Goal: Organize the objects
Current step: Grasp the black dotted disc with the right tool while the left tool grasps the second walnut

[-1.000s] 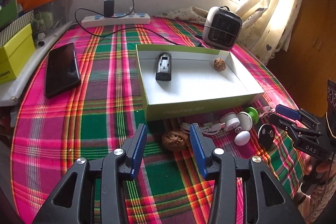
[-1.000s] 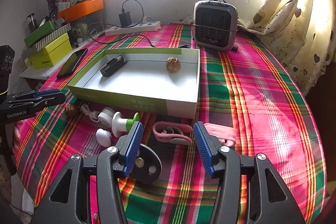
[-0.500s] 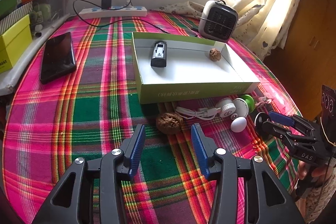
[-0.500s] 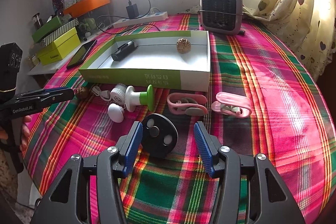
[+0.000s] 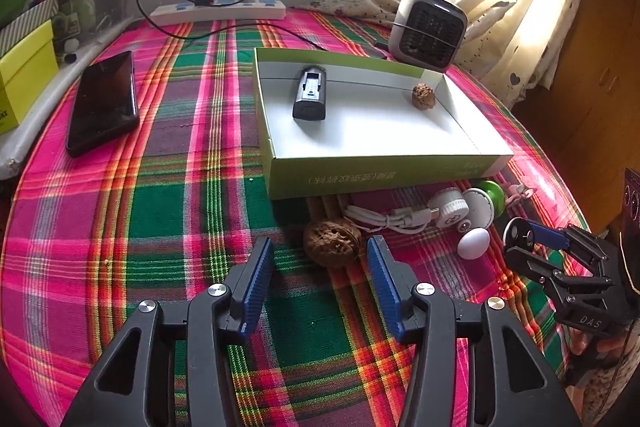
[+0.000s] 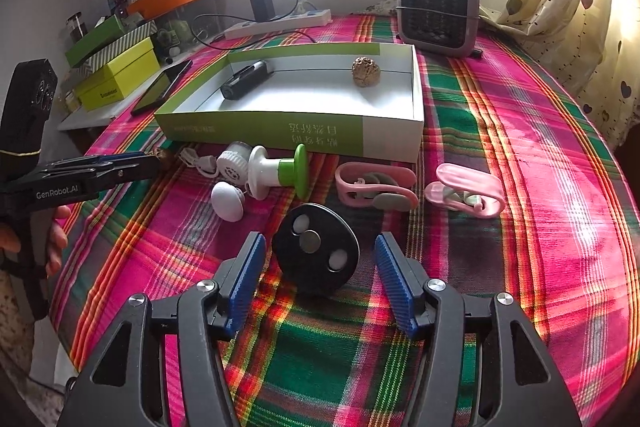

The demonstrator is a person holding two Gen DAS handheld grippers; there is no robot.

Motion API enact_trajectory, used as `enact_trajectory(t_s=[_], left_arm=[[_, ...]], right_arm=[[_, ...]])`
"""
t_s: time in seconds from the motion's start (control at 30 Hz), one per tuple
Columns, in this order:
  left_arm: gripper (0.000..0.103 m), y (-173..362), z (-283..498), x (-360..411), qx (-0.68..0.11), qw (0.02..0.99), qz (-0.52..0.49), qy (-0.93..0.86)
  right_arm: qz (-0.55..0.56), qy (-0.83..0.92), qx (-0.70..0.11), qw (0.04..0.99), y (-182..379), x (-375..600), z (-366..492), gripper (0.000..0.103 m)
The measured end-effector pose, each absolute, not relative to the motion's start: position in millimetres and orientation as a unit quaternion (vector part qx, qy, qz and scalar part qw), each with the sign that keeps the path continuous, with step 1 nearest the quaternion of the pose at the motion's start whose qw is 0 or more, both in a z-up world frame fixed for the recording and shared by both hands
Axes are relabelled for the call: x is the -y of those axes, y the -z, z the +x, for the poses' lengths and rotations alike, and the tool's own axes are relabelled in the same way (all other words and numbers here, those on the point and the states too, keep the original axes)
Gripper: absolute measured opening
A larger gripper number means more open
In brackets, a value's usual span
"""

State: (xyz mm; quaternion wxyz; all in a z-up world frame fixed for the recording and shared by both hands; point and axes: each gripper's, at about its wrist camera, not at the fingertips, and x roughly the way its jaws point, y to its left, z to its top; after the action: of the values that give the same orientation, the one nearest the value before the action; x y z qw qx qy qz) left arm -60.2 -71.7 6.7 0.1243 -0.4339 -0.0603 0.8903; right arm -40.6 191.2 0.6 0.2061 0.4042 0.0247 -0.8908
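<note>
Between the left gripper's (image 5: 320, 269) blue pads sits a brown walnut (image 5: 331, 243), at or just past the tips, no pad touching; the jaws have just been opening and stand clear of it. Likely light, rigid, round and ridged: it may roll or squirt out, so the pads should close across its widest part, centred.

Right gripper (image 6: 320, 269) likewise unclamped, jaws just widened, a black disc (image 6: 316, 253) with three round insets lying tilted between the tips, not pinched. Looks stiff and smooth-edged, probably slippery; taking it across the rim seems the only hold.

Beyond, along the box's near wall: white coiled cable (image 5: 386, 219), white round brush head (image 6: 234, 165), white-and-green plunger-shaped piece (image 6: 280, 175), small white dome (image 6: 227, 201), two pink clips (image 6: 376, 185) and (image 6: 466, 193). Clips probably springy, cable floppy.

Green-and-white shallow box (image 6: 360, 141) holds a black battery-like block (image 5: 310, 99) and a second walnut (image 6: 365, 71), well apart.

Writing: "GenRobot.AI" on the left gripper body in the right wrist view, "DAS" on the right gripper in the left view. Chinese characters on the box wall, upside down, not legible. Yellow box (image 6: 120, 79) carries a small label, unreadable.
</note>
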Motion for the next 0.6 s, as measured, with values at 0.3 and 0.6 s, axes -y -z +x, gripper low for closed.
enact_trajectory(t_s=[0.3, 0.6], left_arm=[[0.047, -7, -67, 67, 0.048, 0.124, -0.435, -0.891], [0.046, -6, -72, 65, 0.044, 0.118, -0.436, -0.891]], right_arm=[[0.407, 0.890, -0.039, 0.199, 0, -187, -44, 0.058], [0.407, 0.891, -0.053, 0.195, 0, -184, -43, 0.058]])
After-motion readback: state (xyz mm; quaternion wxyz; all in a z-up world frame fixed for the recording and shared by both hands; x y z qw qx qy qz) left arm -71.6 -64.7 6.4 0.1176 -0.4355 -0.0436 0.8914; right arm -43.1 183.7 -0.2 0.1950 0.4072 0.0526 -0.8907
